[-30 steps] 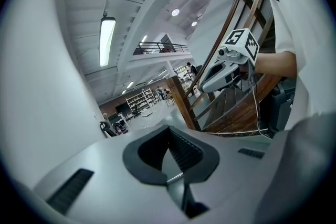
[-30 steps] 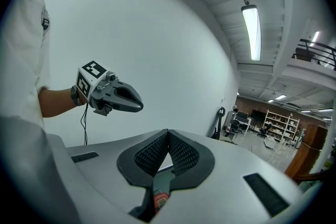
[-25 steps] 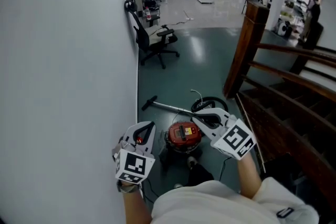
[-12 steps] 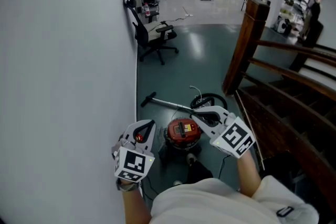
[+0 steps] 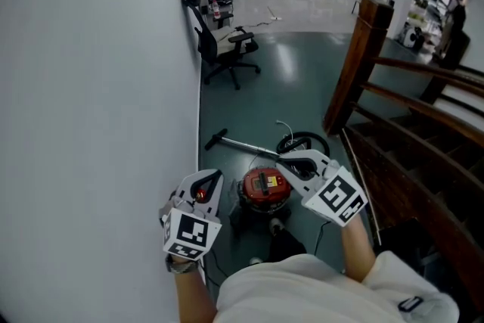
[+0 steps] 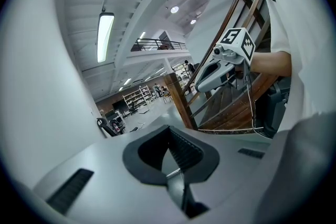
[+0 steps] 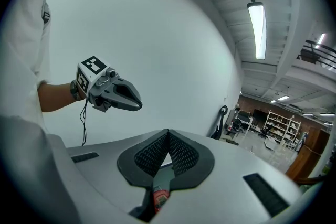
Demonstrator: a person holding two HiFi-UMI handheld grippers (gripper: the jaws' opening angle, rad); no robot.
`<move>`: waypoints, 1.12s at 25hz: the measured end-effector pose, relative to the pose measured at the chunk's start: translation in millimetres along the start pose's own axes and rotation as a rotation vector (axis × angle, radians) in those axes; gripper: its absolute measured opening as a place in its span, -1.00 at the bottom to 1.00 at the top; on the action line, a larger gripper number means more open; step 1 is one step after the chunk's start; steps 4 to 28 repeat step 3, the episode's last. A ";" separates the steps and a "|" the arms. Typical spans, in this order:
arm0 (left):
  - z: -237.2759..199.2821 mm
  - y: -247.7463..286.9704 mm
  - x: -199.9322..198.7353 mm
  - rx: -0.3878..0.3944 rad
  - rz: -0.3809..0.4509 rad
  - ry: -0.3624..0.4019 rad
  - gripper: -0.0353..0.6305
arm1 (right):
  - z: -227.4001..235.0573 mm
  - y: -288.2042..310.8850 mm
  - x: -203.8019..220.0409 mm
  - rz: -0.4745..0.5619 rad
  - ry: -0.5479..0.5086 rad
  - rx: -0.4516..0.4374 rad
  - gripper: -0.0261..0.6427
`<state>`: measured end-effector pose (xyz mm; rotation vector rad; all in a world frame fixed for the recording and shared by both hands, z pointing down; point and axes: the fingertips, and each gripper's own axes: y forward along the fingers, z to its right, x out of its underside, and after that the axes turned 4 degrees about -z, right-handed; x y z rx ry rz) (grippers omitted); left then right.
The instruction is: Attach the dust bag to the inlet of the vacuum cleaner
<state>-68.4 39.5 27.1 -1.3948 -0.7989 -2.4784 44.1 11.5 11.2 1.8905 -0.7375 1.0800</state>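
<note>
Vacuum cleaner [image 5: 265, 191] between wall [image 5: 91, 87], staircase [image 5: 412, 163] | left gripper [image 5: 218, 179], right gripper [image 5: 281, 168] fingers closed, empty

Ceiling strip lights [image 7: 256, 29] brighten the hall, glare streaks the floor [image 5: 291, 68], and gripper views bulge at their edges.

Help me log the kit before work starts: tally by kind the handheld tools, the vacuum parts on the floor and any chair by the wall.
Tools: 2 (left tool, right tool)
Red vacuum cleaner: 1
Black hose: 1
Metal tube: 1
Office chair: 1
Total: 6
</note>
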 end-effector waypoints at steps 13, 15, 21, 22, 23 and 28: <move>0.6 1.0 -2.2 0.000 -0.001 0.003 -0.89 | 1.7 -1.2 0.5 0.000 -0.001 0.002 -0.84; 0.6 1.0 -2.2 0.000 -0.001 0.003 -0.89 | 1.7 -1.2 0.5 0.000 -0.001 0.002 -0.84; 0.6 1.0 -2.2 0.000 -0.001 0.003 -0.89 | 1.7 -1.2 0.5 0.000 -0.001 0.002 -0.84; 0.6 1.0 -2.2 0.000 -0.001 0.003 -0.89 | 1.7 -1.2 0.5 0.000 -0.001 0.002 -0.84; 0.6 1.0 -2.2 0.000 -0.001 0.003 -0.89 | 1.7 -1.2 0.5 0.000 -0.001 0.002 -0.84; 0.6 1.0 -2.2 0.000 -0.001 0.003 -0.89 | 1.7 -1.2 0.5 0.000 -0.001 0.002 -0.84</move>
